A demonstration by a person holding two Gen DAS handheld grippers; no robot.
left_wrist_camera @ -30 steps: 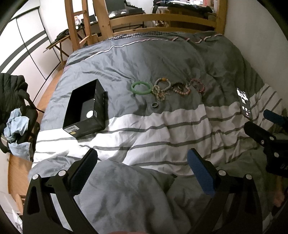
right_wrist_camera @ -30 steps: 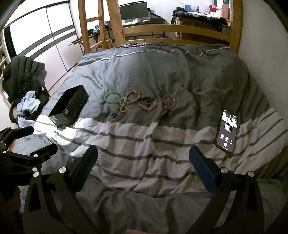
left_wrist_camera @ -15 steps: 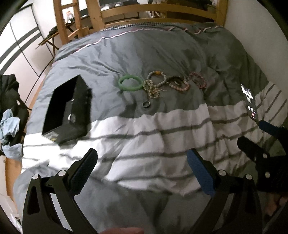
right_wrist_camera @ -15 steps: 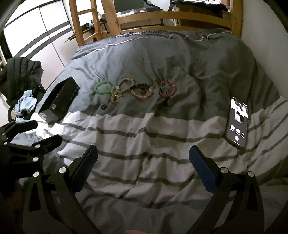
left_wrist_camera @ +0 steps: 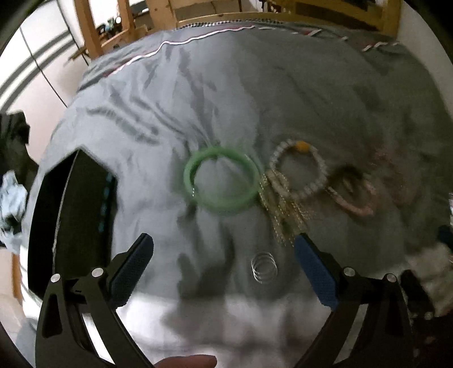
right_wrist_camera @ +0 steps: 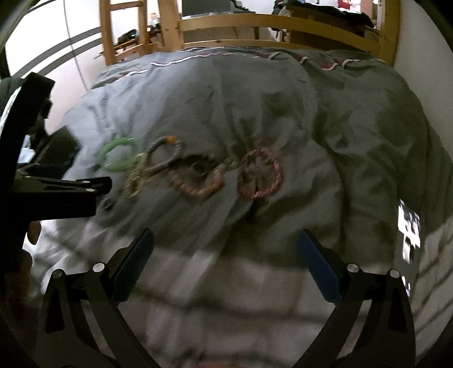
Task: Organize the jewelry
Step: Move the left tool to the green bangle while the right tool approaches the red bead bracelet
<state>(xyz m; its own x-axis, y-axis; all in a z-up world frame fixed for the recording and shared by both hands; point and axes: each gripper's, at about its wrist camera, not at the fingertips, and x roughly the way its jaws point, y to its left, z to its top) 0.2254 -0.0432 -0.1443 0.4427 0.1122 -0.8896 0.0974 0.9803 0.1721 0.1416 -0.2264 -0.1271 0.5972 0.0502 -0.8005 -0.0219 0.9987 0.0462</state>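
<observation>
Left hand-held gripper [left_wrist_camera: 223, 249]: jaws spread wide, empty, above the bed [left_wrist_camera: 175, 93].
Right hand-held gripper [right_wrist_camera: 225, 246]: jaws spread, empty.
Black box [left_wrist_camera: 70, 215]: left of the left fingers.
Green bangle [left_wrist_camera: 221, 180]: ahead of the left gripper.
Beaded bracelets [right_wrist_camera: 198, 181]: ahead of the right gripper.
Ring [left_wrist_camera: 264, 267]: between the left fingers, on the duvet.

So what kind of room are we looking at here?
Most likely a bedroom. The jewelry lies on a bed's grey quilt, a wooden bed frame stands at the far end, and a wardrobe with striped doors is on the left.
</observation>
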